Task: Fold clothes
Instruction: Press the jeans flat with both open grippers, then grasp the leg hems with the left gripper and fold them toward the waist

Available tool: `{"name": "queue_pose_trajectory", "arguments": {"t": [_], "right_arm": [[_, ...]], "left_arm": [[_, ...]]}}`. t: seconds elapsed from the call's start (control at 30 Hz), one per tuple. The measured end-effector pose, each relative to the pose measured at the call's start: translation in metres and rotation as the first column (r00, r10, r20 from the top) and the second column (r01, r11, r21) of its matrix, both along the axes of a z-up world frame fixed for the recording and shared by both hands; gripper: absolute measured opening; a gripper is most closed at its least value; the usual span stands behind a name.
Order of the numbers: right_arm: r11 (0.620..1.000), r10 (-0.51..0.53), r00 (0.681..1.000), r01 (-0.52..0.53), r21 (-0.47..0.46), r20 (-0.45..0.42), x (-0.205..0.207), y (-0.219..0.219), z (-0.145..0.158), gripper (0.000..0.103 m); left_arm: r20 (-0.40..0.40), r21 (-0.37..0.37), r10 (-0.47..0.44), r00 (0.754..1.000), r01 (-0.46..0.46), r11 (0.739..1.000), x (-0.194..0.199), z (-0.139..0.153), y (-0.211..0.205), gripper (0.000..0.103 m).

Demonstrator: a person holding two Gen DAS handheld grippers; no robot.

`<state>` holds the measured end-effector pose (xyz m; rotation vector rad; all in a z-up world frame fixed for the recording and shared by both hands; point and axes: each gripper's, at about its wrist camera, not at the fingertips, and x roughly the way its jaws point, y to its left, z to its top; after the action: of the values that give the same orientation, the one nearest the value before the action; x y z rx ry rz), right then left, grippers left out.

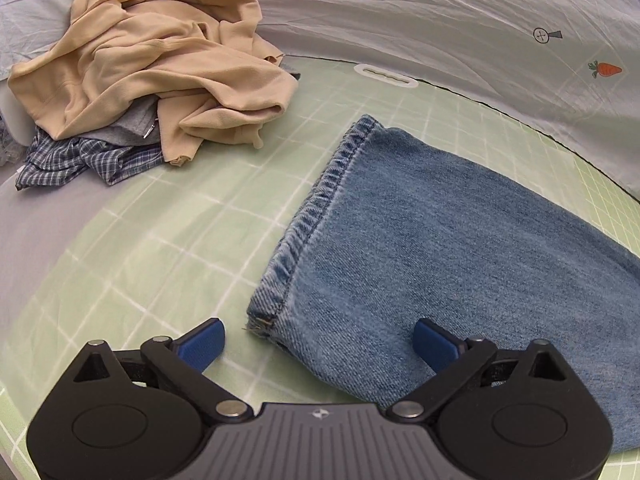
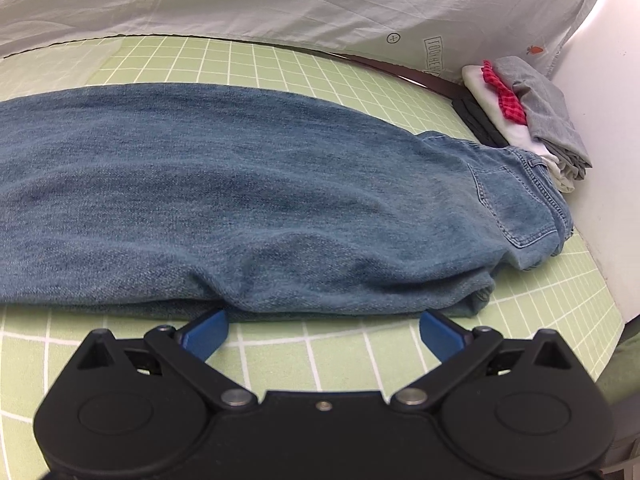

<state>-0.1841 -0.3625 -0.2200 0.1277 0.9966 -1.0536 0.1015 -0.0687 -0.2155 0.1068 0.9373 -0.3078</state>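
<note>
Left tool: jaws wide apart, nothing between them yet. Your right-hand pad sits over the denim; the other pad is off the cloth, over the mat. The hem corner of the jeans lies just ahead between them.

Right tool: jaws also apart, empty, at the near long edge of the jeans, towards the seat end. One pad touches or nearly touches the fold line; cannot tell which.

Jeans lie flat along the mat, apparently folded leg on leg; hem at your left, waistband at your right near the folded stack at the far right corner.

Risks, as judgement:
- Layers. Close the left tool at the frayed corner and you may catch only the top leg; the lower one would stay behind and the fold would skew.
- Uneven lift. Denim is heavy and stiff. If one tool bites deeper than the other, the cloth could slip out or twist.
- A ripple shows at the near edge by the right tool; fold over it and the crease gets trapped.
- Swing the hem wide left and you could drag the loose pile at the far left corner.
</note>
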Motion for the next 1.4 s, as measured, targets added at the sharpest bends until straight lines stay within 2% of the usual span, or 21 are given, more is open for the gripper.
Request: {"name": "queue_pose_trajectory", "arguments": {"t": [0.03,0.1,0.13,0.17,0.2,0.23,0.3,0.4,0.53,0.6,0.67,0.73,0.8,0.87,0.97,1.03,1.07,1.1,1.17,1.27,1.4], "right_arm": [[1.0,0.007,1.0,-0.007,0.001,-0.005,0.001,-0.001,0.0,0.103],[1.0,0.023,1.0,-0.023,0.004,-0.01,0.002,-0.002,0.001,0.103],[1.0,0.03,0.999,-0.03,0.005,-0.011,0.003,-0.003,0.002,0.103],[0.999,0.038,0.999,-0.038,0.004,-0.01,0.003,-0.004,0.003,0.103],[0.999,0.046,0.999,-0.046,0.001,-0.008,0.002,-0.007,0.004,0.103],[0.999,0.052,0.999,-0.052,-0.003,-0.006,0.002,-0.009,0.006,0.103],[0.998,0.062,0.998,-0.062,-0.014,0.007,0.0,-0.015,0.011,0.103],[0.997,0.071,0.997,-0.07,-0.036,0.036,-0.006,-0.026,0.021,0.103],[0.997,0.06,0.996,-0.056,-0.056,0.071,-0.02,-0.046,0.03,0.103],[0.997,0.048,0.995,-0.043,-0.058,0.086,-0.029,-0.058,0.033,0.103],[0.998,0.03,0.995,-0.025,-0.055,0.097,-0.04,-0.07,0.033,0.103],[0.999,0.009,0.994,-0.004,-0.05,0.107,-0.051,-0.081,0.033,0.103],[0.999,-0.012,0.993,0.017,-0.044,0.116,-0.062,-0.093,0.033,0.103],[0.998,-0.035,0.991,0.04,-0.038,0.125,-0.073,-0.104,0.032,0.103],[0.997,-0.063,0.989,0.067,-0.026,0.135,-0.084,-0.119,0.03,0.103],[0.997,-0.07,0.988,0.073,-0.02,0.141,-0.088,-0.125,0.029,0.103],[0.997,-0.067,0.987,0.07,-0.014,0.145,-0.088,-0.127,0.028,0.103],[0.998,-0.065,0.987,0.067,-0.008,0.148,-0.088,-0.129,0.027,0.103],[0.998,-0.059,0.986,0.059,0.006,0.154,-0.088,-0.132,0.025,0.103],[0.999,-0.034,0.988,0.031,0.023,0.153,-0.082,-0.13,0.021,0.103],[0.999,-0.001,0.988,-0.005,0.039,0.153,-0.076,-0.124,0.017,0.103]], "left_arm": [[0.012,0.005,-0.005,1.0,0.005,1.0,-0.001,0.001,-0.002,0.085],[0.025,0.002,-0.004,1.0,0.004,1.0,0.0,0.003,-0.004,0.066],[0.025,-0.005,0.001,1.0,-0.001,1.0,0.001,0.005,-0.005,0.061],[0.015,-0.024,0.003,1.0,-0.003,1.0,0.003,0.006,-0.005,0.046],[0.001,-0.046,0.004,1.0,-0.004,0.999,0.006,0.008,-0.005,0.026],[-0.023,-0.082,0.006,1.0,-0.008,0.997,0.009,0.01,-0.004,0.022],[-0.027,-0.108,0.022,0.999,-0.025,0.994,0.01,0.016,-0.008,0.02],[0.024,-0.127,0.004,1.0,-0.001,0.992,0.001,0.032,-0.022,0.019],[0.102,-0.167,-0.078,0.992,0.095,0.981,-0.022,0.062,-0.061,0.018],[0.132,-0.185,-0.152,0.98,0.175,0.967,-0.037,0.074,-0.086,0.018],[0.151,-0.205,-0.24,0.959,0.268,0.941,-0.055,0.082,-0.115,0.018],[0.154,-0.212,-0.336,0.929,0.363,0.907,-0.078,0.076,-0.145,0.018],[0.124,-0.184,-0.458,0.88,0.474,0.861,-0.101,0.061,-0.174,0.018],[0.05,-0.157,-0.566,0.823,0.566,0.809,-0.121,0.039,-0.2,0.023],[-0.086,-0.07,-0.633,0.769,0.629,0.774,-0.146,-0.003,-0.225,0.029],[-0.054,-0.019,-0.659,0.75,0.659,0.752,-0.159,-0.007,-0.23,0.047],[-0.069,-0.027,-0.662,0.747,0.661,0.749,-0.159,-0.008,-0.23,0.058],[-0.075,-0.047,-0.649,0.757,0.647,0.761,-0.157,-0.008,-0.229,0.066],[-0.082,-0.066,-0.611,0.787,0.608,0.792,-0.152,-0.007,-0.227,0.067],[-0.078,-0.111,-0.567,0.82,0.558,0.822,-0.145,0.0,-0.219,0.069],[-0.051,-0.231,-0.534,0.844,0.511,0.828,-0.139,0.016,-0.2,0.072]]}}
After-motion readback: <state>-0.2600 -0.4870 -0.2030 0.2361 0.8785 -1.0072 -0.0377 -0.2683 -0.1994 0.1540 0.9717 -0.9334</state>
